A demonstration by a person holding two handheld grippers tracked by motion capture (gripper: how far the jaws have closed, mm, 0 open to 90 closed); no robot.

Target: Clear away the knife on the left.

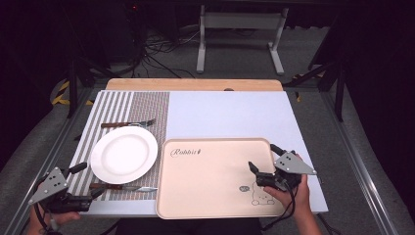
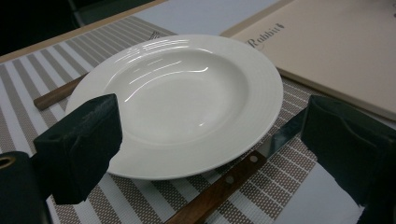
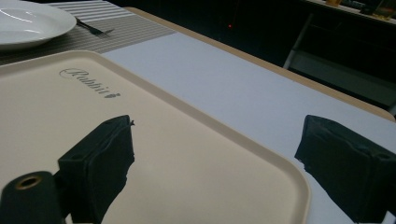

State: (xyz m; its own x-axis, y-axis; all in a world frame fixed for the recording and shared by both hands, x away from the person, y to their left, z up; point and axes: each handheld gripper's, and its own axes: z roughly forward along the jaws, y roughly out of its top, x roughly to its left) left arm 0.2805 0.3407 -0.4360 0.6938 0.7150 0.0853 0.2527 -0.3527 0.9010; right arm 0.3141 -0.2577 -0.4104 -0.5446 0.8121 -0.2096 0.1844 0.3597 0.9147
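Note:
A white plate rests on a striped placemat, with a wooden-handled fork behind it and a wooden-handled knife in front. Right of it lies a beige tray printed with "Rabbit". My left gripper is at the table's near left corner, open, its jaws level and apart on either side of the plate and knife. My right gripper is open at the tray's right rim; one jaw hangs over the tray, the other over the white mat.
A white mat covers the table's right part, and a wooden edge runs along the back. Beyond the table stand a white metal frame and cables on a grey floor. Metal rails flank both sides.

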